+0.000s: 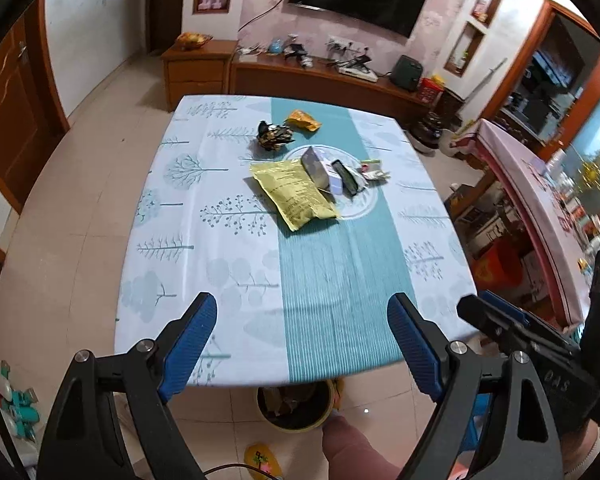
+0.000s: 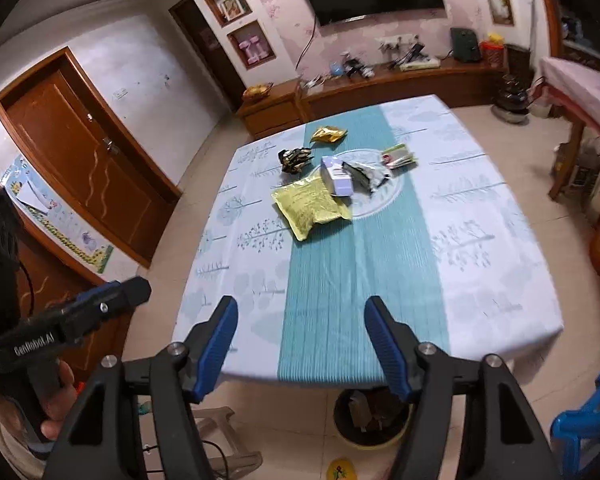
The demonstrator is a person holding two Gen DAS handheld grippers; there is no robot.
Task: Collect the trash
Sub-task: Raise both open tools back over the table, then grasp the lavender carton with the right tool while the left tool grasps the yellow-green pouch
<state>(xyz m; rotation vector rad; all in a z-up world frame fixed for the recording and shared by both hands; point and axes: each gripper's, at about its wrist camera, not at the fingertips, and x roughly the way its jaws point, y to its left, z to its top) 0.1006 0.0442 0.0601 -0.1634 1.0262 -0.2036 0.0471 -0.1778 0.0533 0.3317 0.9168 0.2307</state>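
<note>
Both grippers hung over the table's near edge, the left gripper [image 1: 302, 334] and right gripper [image 2: 298, 334] each with jaws apart, holding nothing. Below the tablecloth [image 1: 236, 280] stood a trash bin [image 1: 296, 406]. Farther off lay a yellow pouch [image 1: 294, 194], a white box [image 1: 324, 170], a crumpled dark wrapper [image 1: 274, 134] and an orange wrapper [image 1: 303, 120].
</note>
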